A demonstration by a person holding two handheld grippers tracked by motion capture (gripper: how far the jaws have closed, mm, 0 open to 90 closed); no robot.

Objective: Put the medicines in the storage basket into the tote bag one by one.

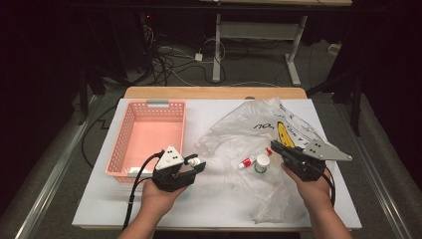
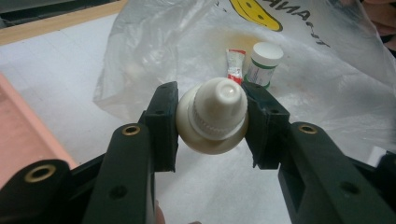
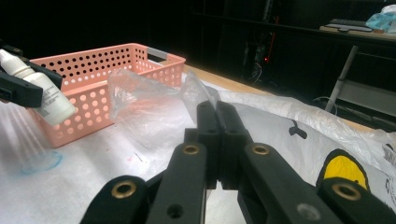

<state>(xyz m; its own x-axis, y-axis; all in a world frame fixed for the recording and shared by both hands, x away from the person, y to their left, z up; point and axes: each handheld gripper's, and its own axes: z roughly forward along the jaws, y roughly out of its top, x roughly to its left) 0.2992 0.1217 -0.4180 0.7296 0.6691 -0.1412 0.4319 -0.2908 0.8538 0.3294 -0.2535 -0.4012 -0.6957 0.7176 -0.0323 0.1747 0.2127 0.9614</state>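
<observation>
The left gripper (image 2: 212,123) clamps a white bottle (image 2: 212,121), its body hidden behind the cap. The right gripper (image 3: 217,116), jaws together, pinches the clear plastic bag (image 3: 196,91).

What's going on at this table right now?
A person is emptying a clear plastic bag. The left gripper is shut on a small white bottle, held beside the pink basket. The right gripper pinches the bag's edge. A small tube and a white-capped jar lie in the bag.
</observation>
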